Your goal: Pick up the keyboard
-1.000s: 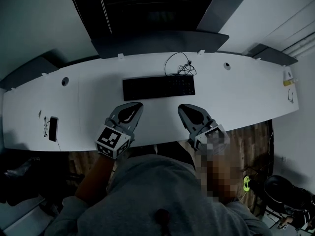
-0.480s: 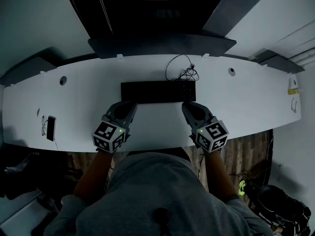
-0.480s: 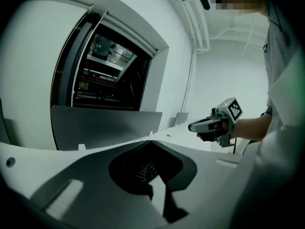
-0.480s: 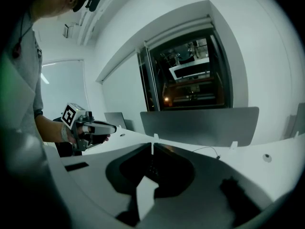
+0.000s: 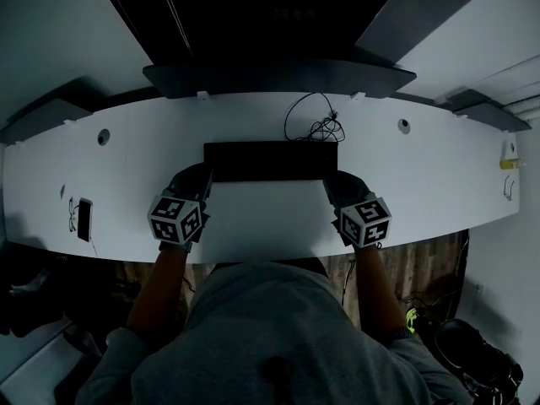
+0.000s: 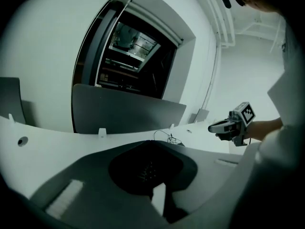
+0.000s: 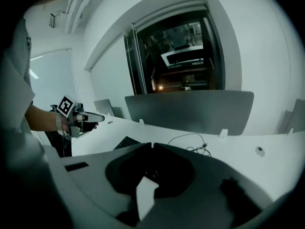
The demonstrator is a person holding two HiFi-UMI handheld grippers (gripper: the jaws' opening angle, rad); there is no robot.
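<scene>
The keyboard (image 5: 270,160) is lying at table (image 5: 439,175) centre, with the left gripper (image 5: 201,175) sitting just beside its 8 o'clock corner and the right gripper (image 5: 337,182) at 4 o'clock. Both pairs of fingers (image 6: 95,175) are pressing together, holding nothing. Lifting this way is risking a shove or a one-ended tilt. The cable (image 5: 314,125) coiling at 1 o'clock may be snagging any lift. A phone (image 5: 83,219) is lying well apart at 9 o'clock.

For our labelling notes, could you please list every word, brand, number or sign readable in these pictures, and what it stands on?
No text can be read anywhere.
keyboard: key legends too dark to read.
left gripper and right gripper: cubes show square markers only, no letters.
yellow item, far right: too small to read.
</scene>
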